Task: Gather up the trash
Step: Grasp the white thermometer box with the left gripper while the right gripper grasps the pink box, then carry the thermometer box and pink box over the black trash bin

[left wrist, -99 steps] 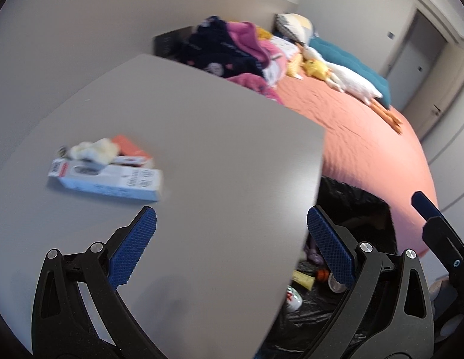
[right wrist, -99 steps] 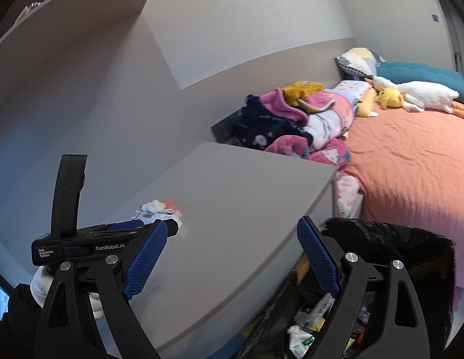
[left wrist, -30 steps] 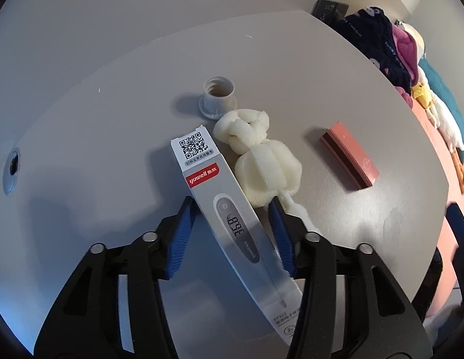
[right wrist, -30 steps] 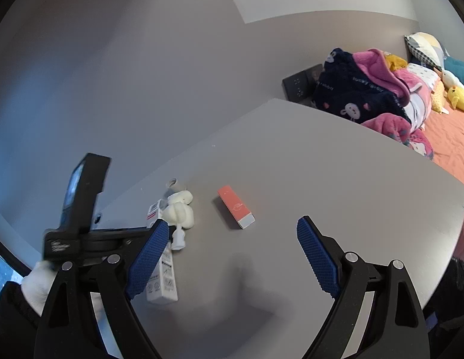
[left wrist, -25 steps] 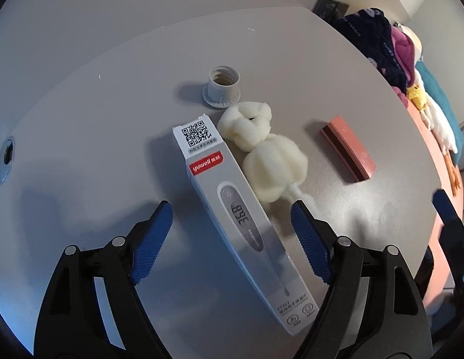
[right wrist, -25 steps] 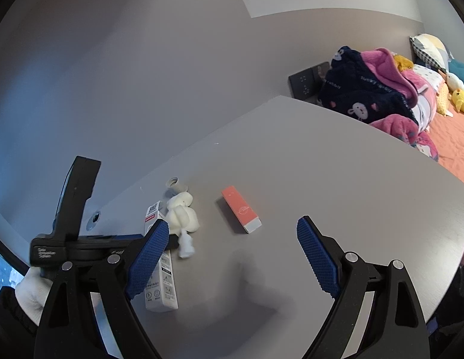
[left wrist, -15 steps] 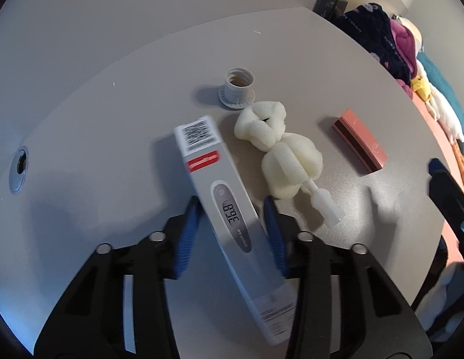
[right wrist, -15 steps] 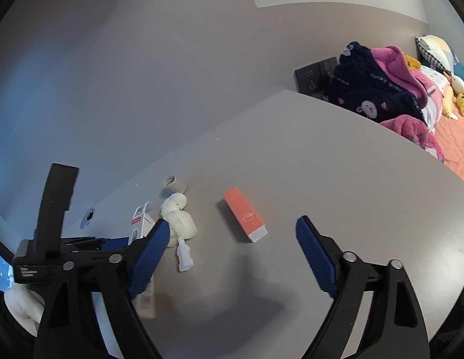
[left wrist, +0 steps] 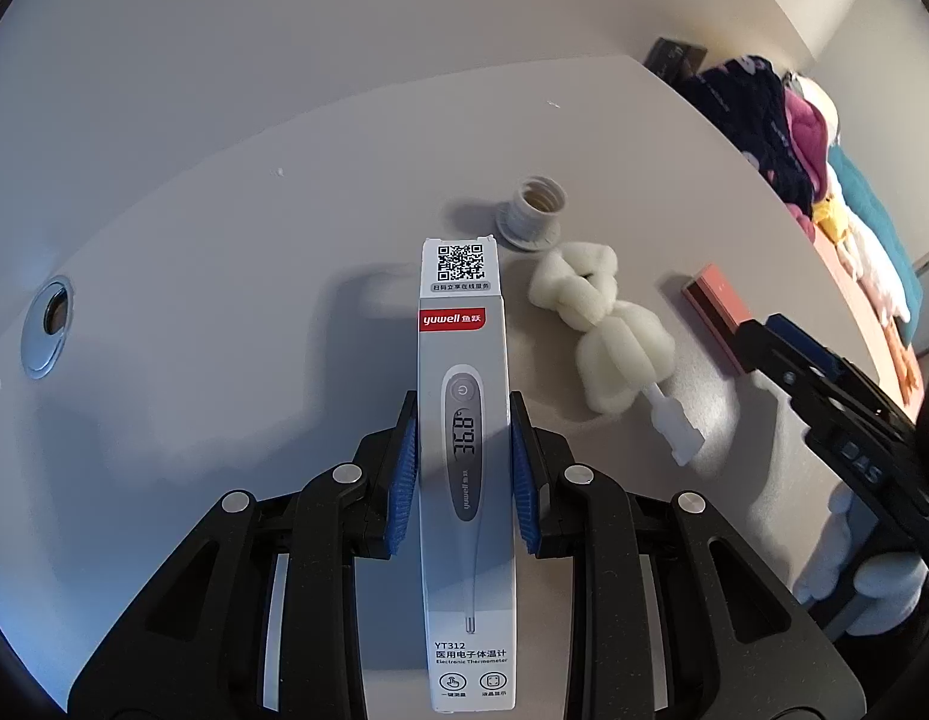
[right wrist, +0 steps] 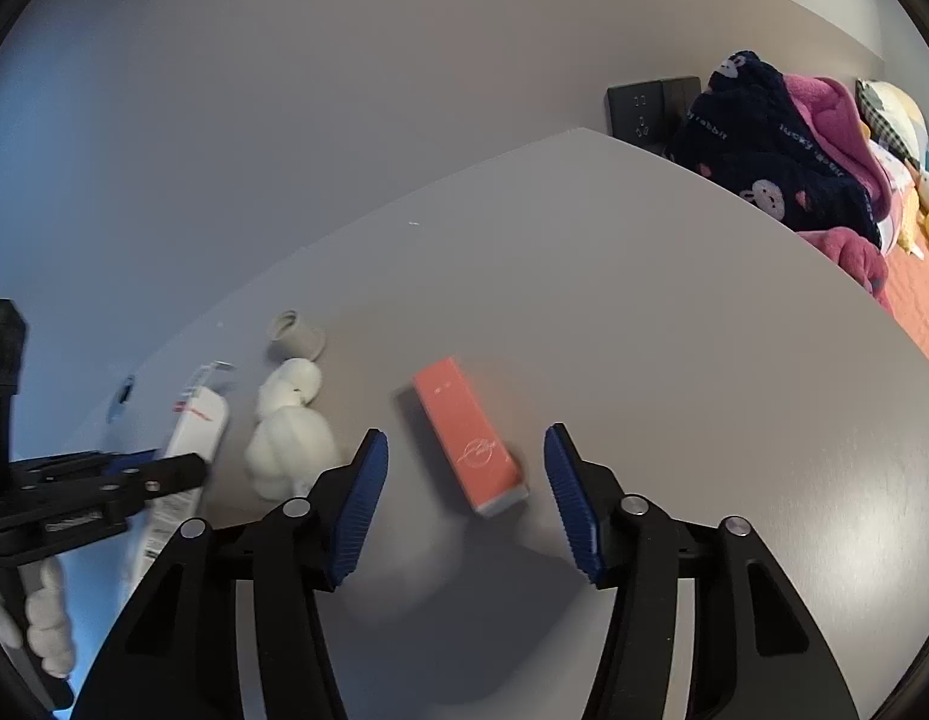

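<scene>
Thermometer box clamped in left claw.
White-grey, red yuwell band, QR code; right claw open around coral box on worktop.

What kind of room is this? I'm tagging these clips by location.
Most likely a bedroom. Beside the grey desk there is a bed with an orange sheet, a heap of fleece clothes piled at its head, and stuffed toys lying along it.
</scene>
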### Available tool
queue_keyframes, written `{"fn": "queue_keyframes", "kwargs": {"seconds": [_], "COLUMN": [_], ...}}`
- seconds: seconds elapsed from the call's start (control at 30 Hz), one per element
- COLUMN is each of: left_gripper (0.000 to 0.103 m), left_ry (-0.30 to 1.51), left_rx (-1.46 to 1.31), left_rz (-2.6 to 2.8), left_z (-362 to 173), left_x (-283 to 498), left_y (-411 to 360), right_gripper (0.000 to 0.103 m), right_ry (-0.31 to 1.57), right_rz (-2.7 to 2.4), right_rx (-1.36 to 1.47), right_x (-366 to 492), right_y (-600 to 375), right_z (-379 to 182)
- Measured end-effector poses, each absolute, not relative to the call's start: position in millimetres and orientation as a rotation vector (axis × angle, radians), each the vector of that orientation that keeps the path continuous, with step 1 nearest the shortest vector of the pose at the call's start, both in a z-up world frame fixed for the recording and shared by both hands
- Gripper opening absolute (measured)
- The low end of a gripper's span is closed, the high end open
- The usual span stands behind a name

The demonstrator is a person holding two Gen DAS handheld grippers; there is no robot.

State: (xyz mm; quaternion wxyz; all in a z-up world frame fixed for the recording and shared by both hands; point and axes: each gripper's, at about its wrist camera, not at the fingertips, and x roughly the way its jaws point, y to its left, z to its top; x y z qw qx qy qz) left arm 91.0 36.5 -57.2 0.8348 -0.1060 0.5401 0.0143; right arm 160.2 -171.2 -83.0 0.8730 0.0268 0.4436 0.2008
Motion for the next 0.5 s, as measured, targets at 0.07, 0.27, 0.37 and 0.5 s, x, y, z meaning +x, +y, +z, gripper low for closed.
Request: {"fn": "queue_keyframes", "kwargs": {"seconds": [0.07, 0.27, 0.37, 0.5], "left_gripper": [0.027, 0.027, 0.027, 0.027], "left_ry": [1.136, 1.128, 1.132, 1.131], "left_rx": [-0.231, -0.245, -0.256, -0.258], "left_rz": [0.036, 0.042, 0.042, 0.034], "left_z": [-54.8, -52.1, -54.2, -52.5], "left_x": [89.7, 86.2, 86.1, 85.9], "left_y": [40.9, 45.5, 43.6, 42.7], "right_gripper": [0.050, 0.026, 0.025, 0.025], "right_ry": [0.928, 0.955, 0.966, 0.983], "right_rz": [0.415, 0.421, 0.431, 0.447], "right_rx": [0.042, 0.020, 0.051, 0.121], "right_x": [164.4, 170.8, 168.3, 160.8], "right_y": [-166.3, -155.9, -160.3, -171.1], "right_z": [-84.6, -92.3, -90.7, -85.4]}}
